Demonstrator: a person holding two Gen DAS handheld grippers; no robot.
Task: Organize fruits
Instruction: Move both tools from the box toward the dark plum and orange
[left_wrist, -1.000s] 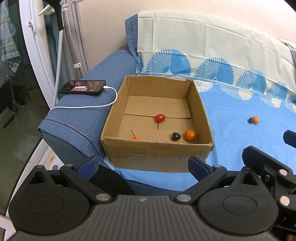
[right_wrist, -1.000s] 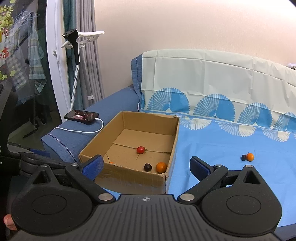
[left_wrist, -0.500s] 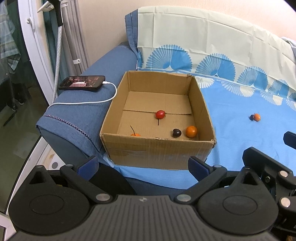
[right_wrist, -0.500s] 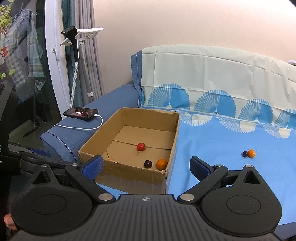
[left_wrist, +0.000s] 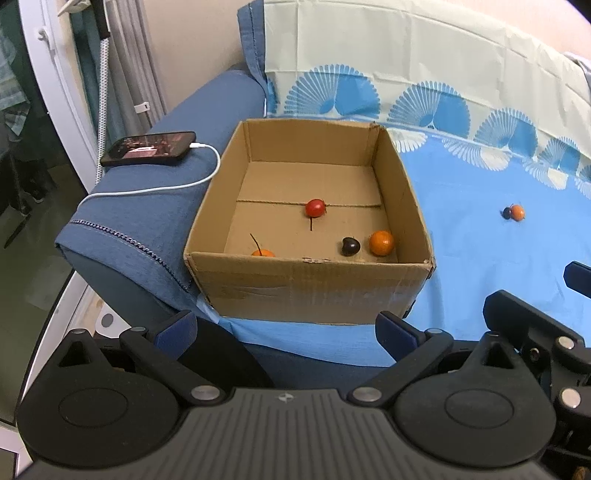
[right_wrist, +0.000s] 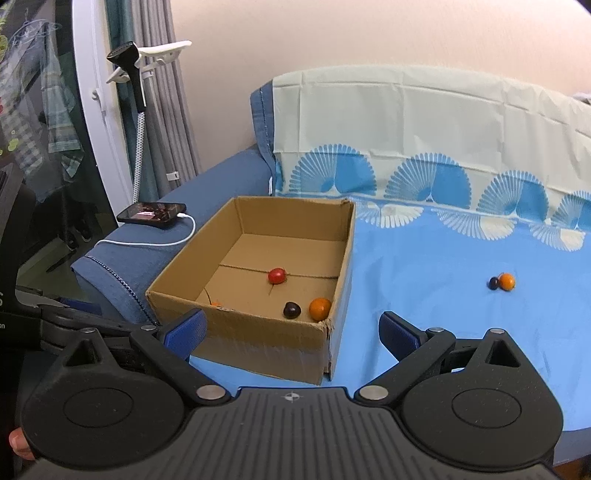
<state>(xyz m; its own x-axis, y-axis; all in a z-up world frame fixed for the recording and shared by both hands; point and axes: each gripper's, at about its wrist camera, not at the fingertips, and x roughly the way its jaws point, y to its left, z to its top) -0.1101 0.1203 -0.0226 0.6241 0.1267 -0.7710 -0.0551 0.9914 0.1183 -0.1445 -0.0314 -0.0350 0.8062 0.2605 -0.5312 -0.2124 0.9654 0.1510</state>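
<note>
An open cardboard box (left_wrist: 310, 291) (right_wrist: 258, 336) sits on the blue cloth. Inside lie a red fruit (left_wrist: 315, 208) (right_wrist: 276, 275), a dark fruit (left_wrist: 350, 246) (right_wrist: 291, 309), an orange fruit (left_wrist: 381, 243) (right_wrist: 320, 308) and a stemmed orange fruit (left_wrist: 263, 253) by the near wall. On the cloth to the right an orange fruit (left_wrist: 516, 212) (right_wrist: 506, 281) touches a small dark fruit (left_wrist: 507, 212) (right_wrist: 493, 283). My left gripper (left_wrist: 286, 328) is open and empty in front of the box. My right gripper (right_wrist: 291, 330) is open and empty, near the box's right corner.
A phone (left_wrist: 148, 148) (right_wrist: 152, 213) with a white cable lies on the blue sofa arm (left_wrist: 147, 221) left of the box. The patterned sofa back (right_wrist: 424, 140) rises behind. A white stand (right_wrist: 136, 92) and curtains stand at the left. The right gripper's body (left_wrist: 535, 332) shows at lower right.
Both grippers have shifted slightly, raising the viewpoint over the box. Nothing was picked up or released; the fruits have not moved.
</note>
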